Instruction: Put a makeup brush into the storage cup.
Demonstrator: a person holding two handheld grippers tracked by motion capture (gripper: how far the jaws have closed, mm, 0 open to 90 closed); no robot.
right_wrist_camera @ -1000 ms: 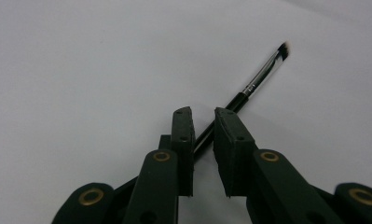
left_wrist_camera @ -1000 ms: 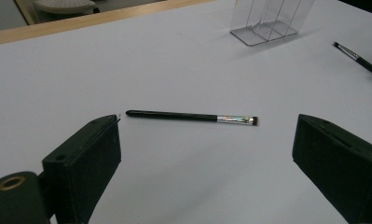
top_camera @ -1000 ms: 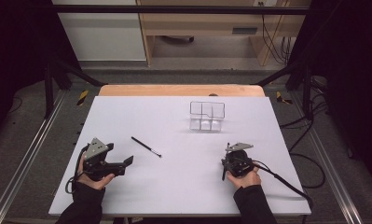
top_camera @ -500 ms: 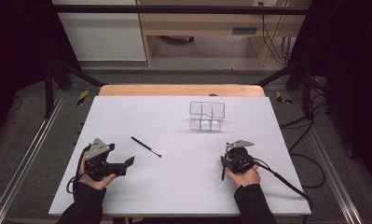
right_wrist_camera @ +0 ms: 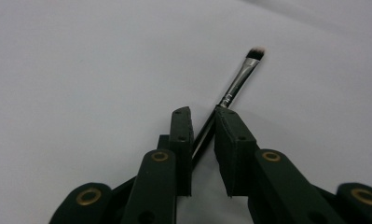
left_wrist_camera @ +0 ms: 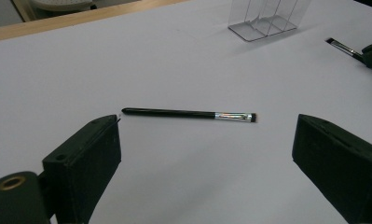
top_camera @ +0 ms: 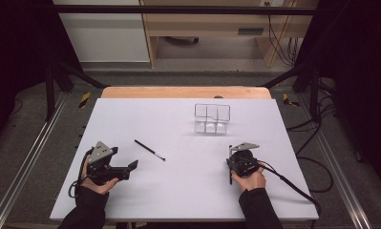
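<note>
The right gripper [right_wrist_camera: 203, 122] is clamped on a thin black brush [right_wrist_camera: 239, 81] — silver ferrule, short pale bristles — just above the white table [top_camera: 188, 191]. The left gripper [left_wrist_camera: 207, 154] is wide apart; another brush [left_wrist_camera: 188, 113] lies before it.

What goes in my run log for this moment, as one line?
right gripper: shut on small brush | left gripper: open, facing black brush | clear organizer: empty

White table [top_camera: 178, 191] with a wooden far edge; beyond it, a pale cabinet [top_camera: 102, 38] and floor cables [top_camera: 317, 138].
</note>
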